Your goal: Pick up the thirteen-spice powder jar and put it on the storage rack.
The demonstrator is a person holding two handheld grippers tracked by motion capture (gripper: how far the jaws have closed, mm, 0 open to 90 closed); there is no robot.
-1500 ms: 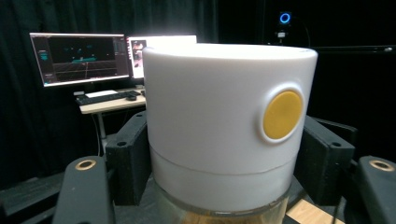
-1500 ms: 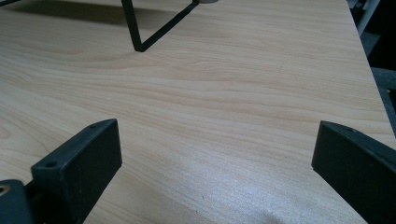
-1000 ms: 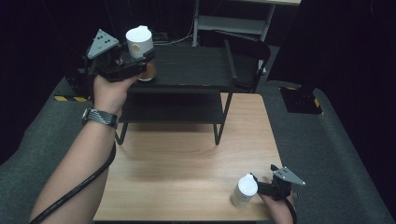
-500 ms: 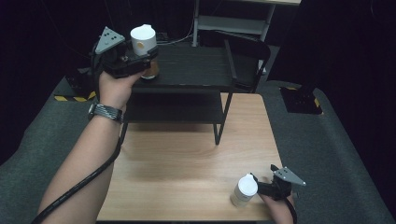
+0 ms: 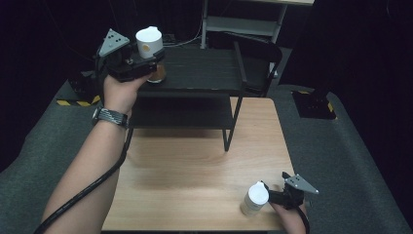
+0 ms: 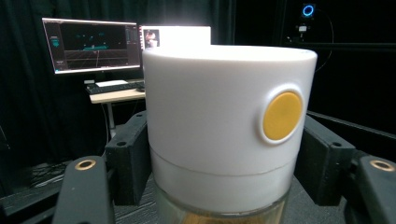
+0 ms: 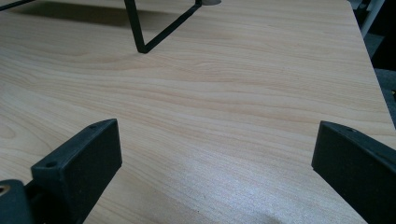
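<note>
Left tool (image 5: 148,66) clamps a white-capped jar (image 5: 150,48) at the black shelf's (image 5: 204,73) top tier; right tool (image 5: 272,197), jaws wide, sits beside another jar (image 5: 254,199) on the worktop (image 5: 195,165). Risk: releasing near the edge may topple it.

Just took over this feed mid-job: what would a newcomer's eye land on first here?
First, the white-capped jar with a yellow dot on its cap, clamped in the left claw above the black shelf rack at the table's far end. Next, a second white-capped jar standing on the wooden table near its front right corner, beside the right claw, whose jaws stand open.
</note>
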